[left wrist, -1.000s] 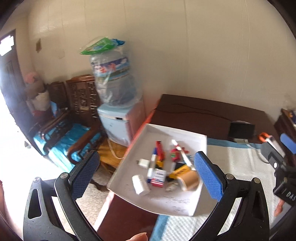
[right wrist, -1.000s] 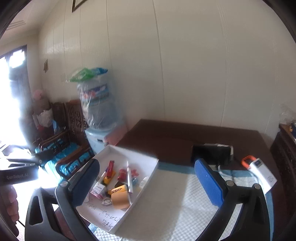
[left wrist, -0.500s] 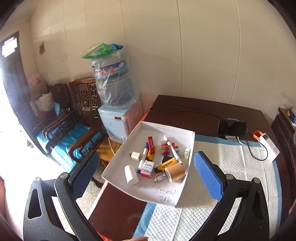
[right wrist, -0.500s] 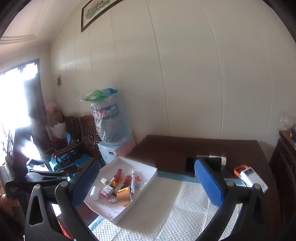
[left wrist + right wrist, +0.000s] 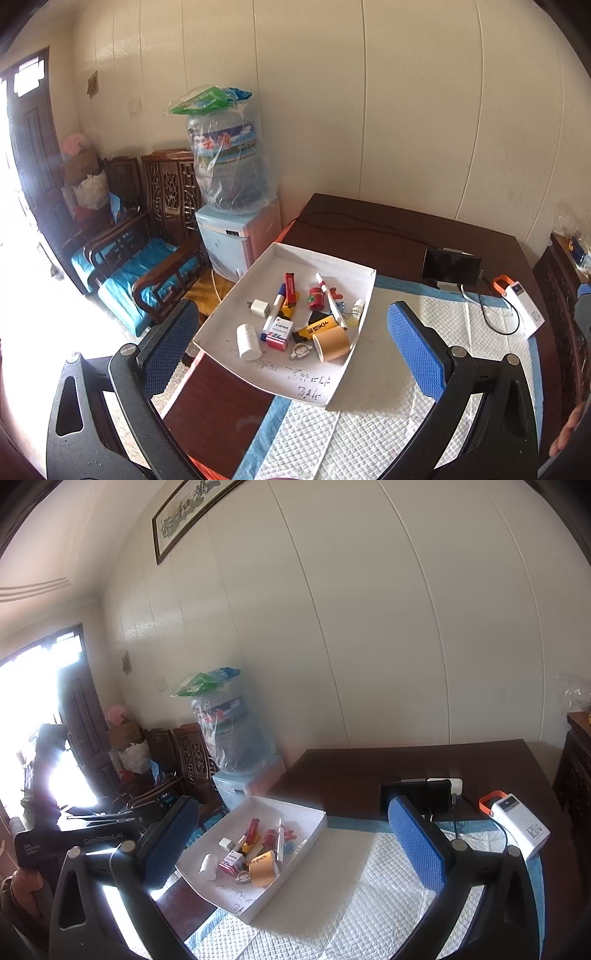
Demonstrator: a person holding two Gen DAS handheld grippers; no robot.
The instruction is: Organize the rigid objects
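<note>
A white tray [image 5: 321,266] sits at the table's left edge, partly on a white quilted mat [image 5: 373,417]. It holds several small items: a white bottle [image 5: 248,341], a tan tape roll [image 5: 331,343], a red bottle [image 5: 317,298], a white charger [image 5: 258,307], markers and a small box. The tray also shows in the right wrist view [image 5: 314,818]. My left gripper [image 5: 291,347] is open and empty, raised above and short of the tray. My right gripper [image 5: 291,842] is open and empty, raised higher and further back.
A phone on a stand [image 5: 451,265] and a white power bank [image 5: 524,308] with cables lie at the table's far right. A water dispenser [image 5: 236,243] and wooden chairs [image 5: 155,236] stand left of the table. The left gripper's body [image 5: 74,840] shows at the right view's left.
Both grippers have pulled back and risen away from the tray, so it looks smaller and further off. Both stayed open. The items in the tray have not moved.
</note>
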